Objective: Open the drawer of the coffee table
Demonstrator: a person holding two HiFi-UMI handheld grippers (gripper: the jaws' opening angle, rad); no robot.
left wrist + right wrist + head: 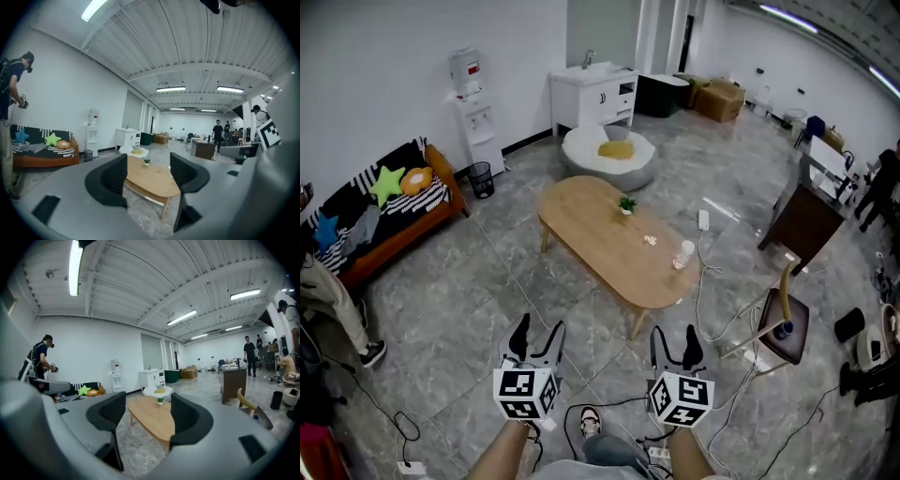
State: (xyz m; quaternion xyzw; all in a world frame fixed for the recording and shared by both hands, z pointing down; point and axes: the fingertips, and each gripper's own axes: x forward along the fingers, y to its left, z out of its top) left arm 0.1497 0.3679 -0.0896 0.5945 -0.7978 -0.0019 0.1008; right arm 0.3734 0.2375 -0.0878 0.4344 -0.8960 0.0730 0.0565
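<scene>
Wood, pale and oval: that's the coffee table [614, 239], standing on the grey tiled floor [487, 291] in the middle of the room, well apart from both grippers. I have the left gripper [539, 330] and the right gripper [675, 336] side by side at the near edge of the head view, both pointing toward the table's near end. In the left gripper view the two dark jaws stand wide apart with nothing between them, only the table top and one of its legs showing far off through the gap. It's the same in the right gripper view: jaws spread wide, nothing held, the table framed in the opening. I can't make out a drawer front on the table from any of these angles. On the table top I see a small potted plant [627, 204] toward the far end and a white cup [685, 253] near the right edge. Far left, an orange sofa [403, 225] sits against the wall with a green star cushion [386, 183] on it, and a water dispenser [474, 117] stands beyond it. A wooden chair [783, 314] is to the right of the table, with cables [712, 309] trailing across the floor between them.
</scene>
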